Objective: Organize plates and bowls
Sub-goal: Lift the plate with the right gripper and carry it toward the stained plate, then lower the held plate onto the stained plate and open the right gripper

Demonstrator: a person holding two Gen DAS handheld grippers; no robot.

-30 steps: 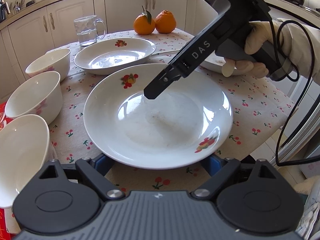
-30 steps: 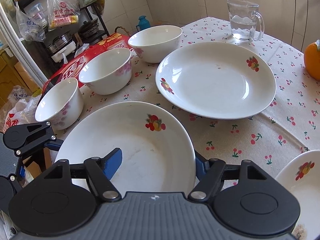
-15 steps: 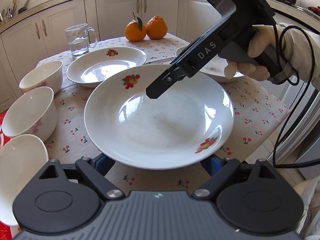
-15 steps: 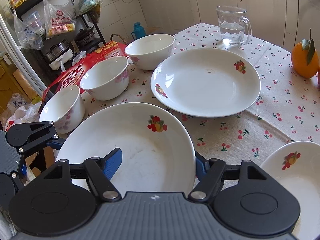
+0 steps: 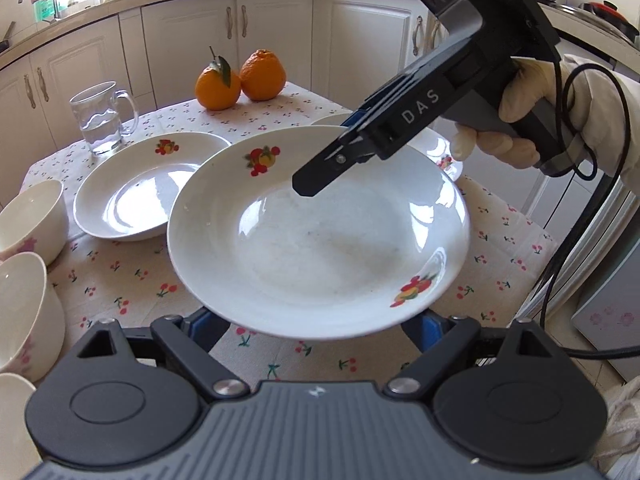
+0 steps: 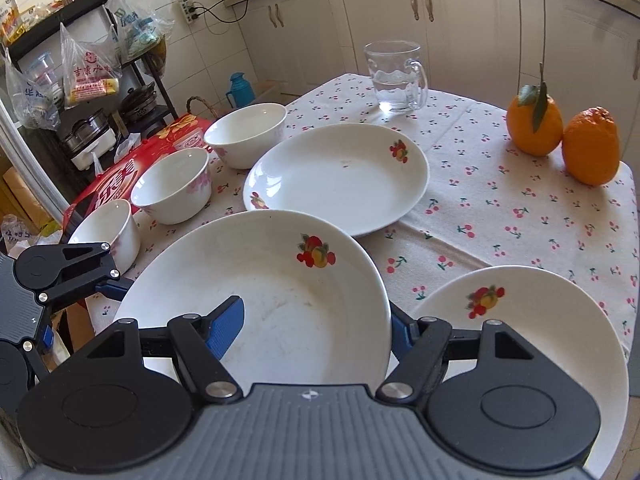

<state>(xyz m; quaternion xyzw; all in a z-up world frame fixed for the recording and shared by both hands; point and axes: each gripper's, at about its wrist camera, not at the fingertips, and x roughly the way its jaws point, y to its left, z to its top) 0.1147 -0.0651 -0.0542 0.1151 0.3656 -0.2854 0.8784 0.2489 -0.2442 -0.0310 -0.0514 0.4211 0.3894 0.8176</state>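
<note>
Two oranges (image 6: 560,140) touching – glass mug (image 6: 394,78) with water – cherry-print tablecloth (image 6: 500,208).

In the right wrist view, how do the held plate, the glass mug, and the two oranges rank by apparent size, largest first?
1. Held plate, largest, though nearest the camera.
2. Glass mug.
3. The two oranges look alike; I cannot rank them, and the mug barely exceeds them.

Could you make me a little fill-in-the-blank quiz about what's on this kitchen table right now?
1. The right hand-held gripper clamps the rim of a white ____ with fruit prints.
2. Along the table's left edge stand ____ white bowls.
3. Near the glass mug of water sit two ____.
4. The tablecloth is printed with small ____.

Missing words: plate; three; oranges; cherries
</note>
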